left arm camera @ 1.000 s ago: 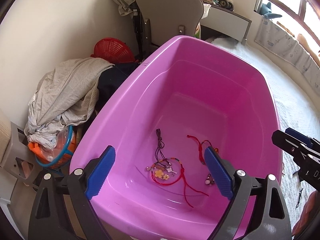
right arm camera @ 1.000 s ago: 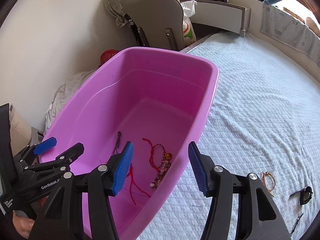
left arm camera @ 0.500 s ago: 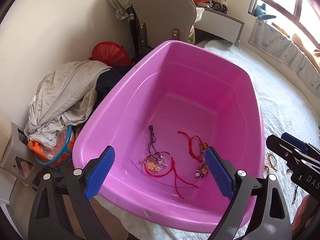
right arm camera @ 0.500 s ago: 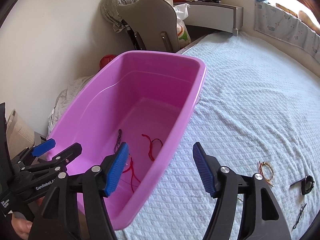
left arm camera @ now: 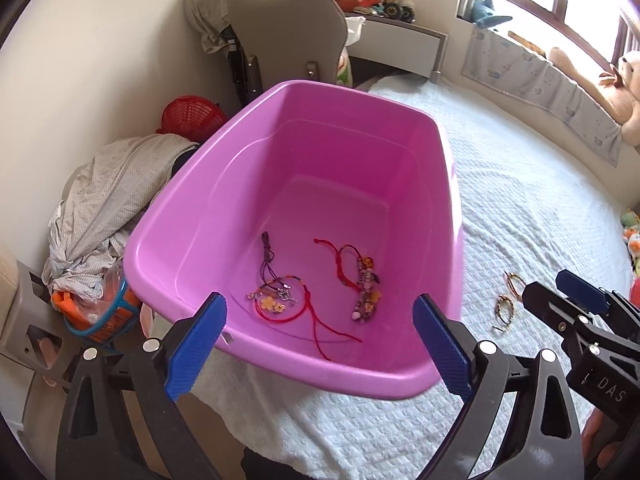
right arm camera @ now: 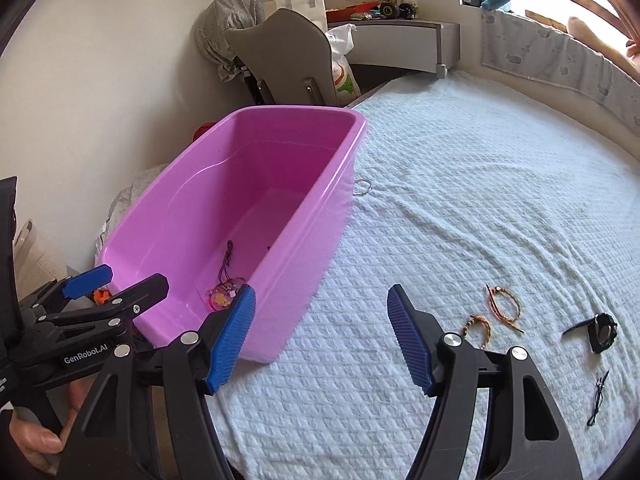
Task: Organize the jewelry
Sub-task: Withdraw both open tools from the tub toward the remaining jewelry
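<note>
Both grippers empty, left gripper (left arm camera: 320,344) wide, right gripper (right arm camera: 320,336) spread over bedspread (right arm camera: 460,208). Several bracelets already in pink tub (left arm camera: 450,216); next pickup probably woven bracelets (right arm camera: 504,304), needs low pinch.

Black-framed left claw (left arm camera: 320,344), ribbed blue pads (left arm camera: 198,342), silver screws, right claw (right arm camera: 322,340) alike
</note>
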`<state>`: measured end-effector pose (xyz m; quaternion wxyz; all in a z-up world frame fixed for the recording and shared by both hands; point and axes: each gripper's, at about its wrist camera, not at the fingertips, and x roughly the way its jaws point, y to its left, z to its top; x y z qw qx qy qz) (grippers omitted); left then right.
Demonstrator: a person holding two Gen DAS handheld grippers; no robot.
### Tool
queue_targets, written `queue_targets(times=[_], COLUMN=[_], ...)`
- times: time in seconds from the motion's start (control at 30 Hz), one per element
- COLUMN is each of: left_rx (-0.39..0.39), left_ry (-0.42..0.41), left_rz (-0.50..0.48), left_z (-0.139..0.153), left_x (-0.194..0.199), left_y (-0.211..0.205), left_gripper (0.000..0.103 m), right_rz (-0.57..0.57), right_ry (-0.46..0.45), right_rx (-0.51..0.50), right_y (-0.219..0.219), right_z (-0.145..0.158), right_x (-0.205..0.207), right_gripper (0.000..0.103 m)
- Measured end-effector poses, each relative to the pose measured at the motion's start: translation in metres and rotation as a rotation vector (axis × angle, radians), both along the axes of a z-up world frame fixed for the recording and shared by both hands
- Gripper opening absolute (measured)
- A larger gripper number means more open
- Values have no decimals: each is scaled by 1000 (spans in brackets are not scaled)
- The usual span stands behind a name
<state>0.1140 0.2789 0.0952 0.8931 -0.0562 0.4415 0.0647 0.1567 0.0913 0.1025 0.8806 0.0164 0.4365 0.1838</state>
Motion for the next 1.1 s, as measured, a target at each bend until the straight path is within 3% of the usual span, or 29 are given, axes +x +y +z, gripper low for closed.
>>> queue_targets(times=[0.7,1.1], left_rx=[-53,-72], left_ry=[-12,51], left_rz=[-172,-309], left_z=[0,-32], left_x=[-45,-54], left_y=[-87,-152], left_gripper=[94,94], right_rz=[-196,-324], right_ry=[8,55], right_rx=[13,-10], right_y=[-138,-212], right_z=[-33,-63], right_x=[-90,-132], right_gripper=[66,66])
